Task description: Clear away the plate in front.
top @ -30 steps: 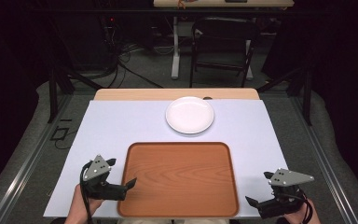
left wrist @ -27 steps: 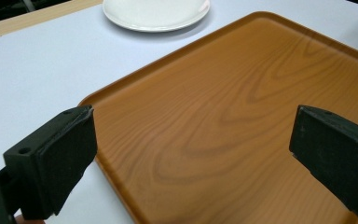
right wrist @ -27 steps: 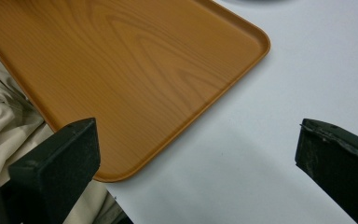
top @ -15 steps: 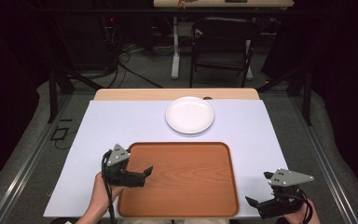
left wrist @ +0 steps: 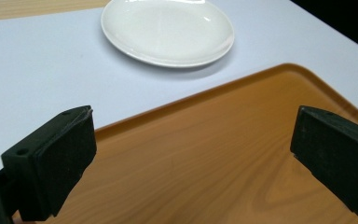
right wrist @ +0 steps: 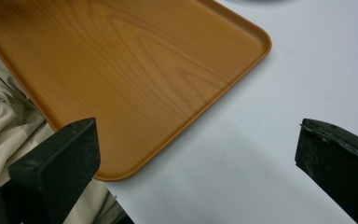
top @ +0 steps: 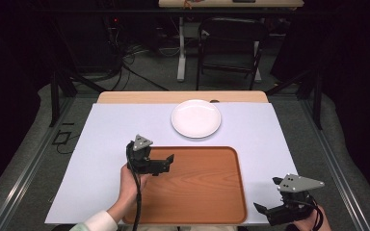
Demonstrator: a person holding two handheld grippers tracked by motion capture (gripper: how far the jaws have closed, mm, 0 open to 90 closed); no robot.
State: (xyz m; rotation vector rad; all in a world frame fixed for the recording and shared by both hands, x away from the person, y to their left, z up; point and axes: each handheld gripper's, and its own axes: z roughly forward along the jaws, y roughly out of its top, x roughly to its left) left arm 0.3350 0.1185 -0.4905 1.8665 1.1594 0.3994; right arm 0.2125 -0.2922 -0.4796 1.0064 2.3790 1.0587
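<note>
A white empty plate [top: 195,118] sits on the white table cover beyond the wooden-look orange tray [top: 202,192], which holds nothing. My left gripper [top: 168,163] hovers open over the tray's far left part, jaws pointing right. In the left gripper view the wide-apart jaws of the left gripper [left wrist: 196,140] frame the tray [left wrist: 261,88], with the plate [left wrist: 168,30] beyond its far rim. My right gripper [top: 265,193] stands open at the table's near right, beside the tray's right corner. In the right gripper view the right gripper [right wrist: 200,149] looks over bare table by the tray corner [right wrist: 135,60].
The white cover [top: 111,139] spans the table, with a strip of wooden tabletop [top: 139,97] at the far edge. A chair [top: 231,53] and cables lie on the floor beyond. Beige clothing [right wrist: 4,135] shows below the table's near edge.
My left gripper has moved forward and to the right, from the table's near left to above the tray's far left part. The right gripper has stayed put.
</note>
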